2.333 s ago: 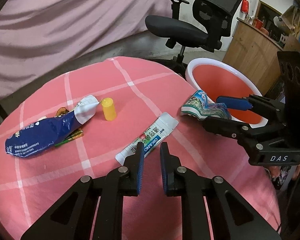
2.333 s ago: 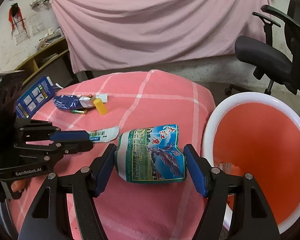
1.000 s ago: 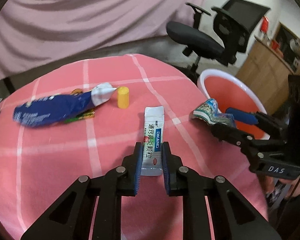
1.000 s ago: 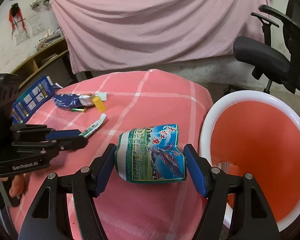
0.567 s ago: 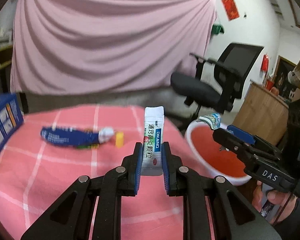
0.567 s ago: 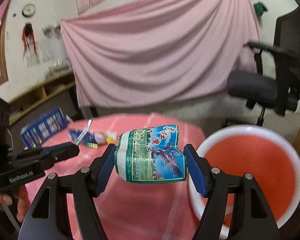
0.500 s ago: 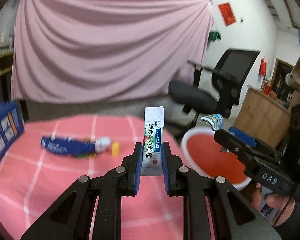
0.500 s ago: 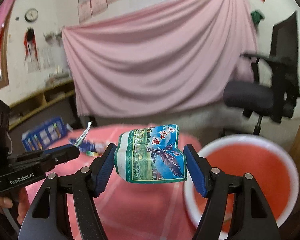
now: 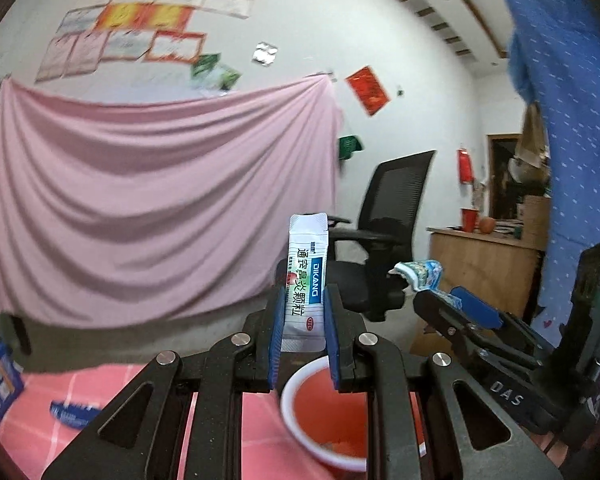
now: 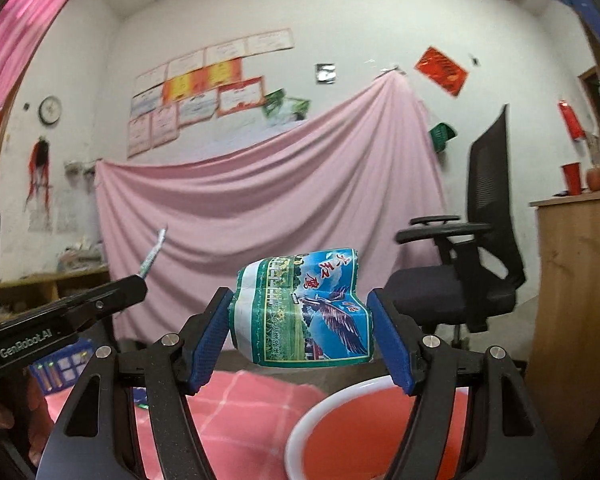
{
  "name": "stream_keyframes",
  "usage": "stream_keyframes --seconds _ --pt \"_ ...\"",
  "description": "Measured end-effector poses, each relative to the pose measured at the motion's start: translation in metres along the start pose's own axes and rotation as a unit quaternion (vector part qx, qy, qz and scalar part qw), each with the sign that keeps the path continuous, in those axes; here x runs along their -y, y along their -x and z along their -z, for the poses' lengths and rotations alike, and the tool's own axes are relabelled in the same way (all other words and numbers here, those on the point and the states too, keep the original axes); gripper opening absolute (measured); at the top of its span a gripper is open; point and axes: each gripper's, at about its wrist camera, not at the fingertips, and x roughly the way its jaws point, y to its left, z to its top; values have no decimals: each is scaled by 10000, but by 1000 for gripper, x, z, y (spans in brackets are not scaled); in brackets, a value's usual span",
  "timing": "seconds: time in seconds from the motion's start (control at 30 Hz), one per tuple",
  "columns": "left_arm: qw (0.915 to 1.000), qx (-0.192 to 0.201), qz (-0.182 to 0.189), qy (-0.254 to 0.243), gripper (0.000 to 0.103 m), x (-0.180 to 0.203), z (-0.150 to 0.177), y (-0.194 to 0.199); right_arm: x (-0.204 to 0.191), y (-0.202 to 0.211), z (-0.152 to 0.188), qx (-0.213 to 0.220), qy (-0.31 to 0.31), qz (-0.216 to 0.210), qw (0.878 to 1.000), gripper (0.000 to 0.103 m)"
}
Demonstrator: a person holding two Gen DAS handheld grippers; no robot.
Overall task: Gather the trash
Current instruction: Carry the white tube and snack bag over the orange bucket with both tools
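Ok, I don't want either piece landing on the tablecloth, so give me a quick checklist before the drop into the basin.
1. Left gripper pinching the white sachet: ok.
2. Right gripper clamping the crumpled green-blue wrapper: ok.
3. Red basin in view below both: ok.
4. Sachet directly over the basin: cannot tell.
5. Wrapper past the basin's rim: cannot tell.
6. Grippers apart from each other: ok.
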Motion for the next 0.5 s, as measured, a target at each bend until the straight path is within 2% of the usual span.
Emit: stream_keyframes --seconds 0.23,0.37,0.5 --pt "9987 9 390 -315 16 41 6 -25 34 12 -1 -33 -246 426 9988 68" --pt "9979 -167 538 -322 16 50 14 -42 52 10 7 -263 -385 657 9967 68" --pt "9968 -511 559 -244 16 56 25 -62 68 3 15 -604 -524 817 9934 68"
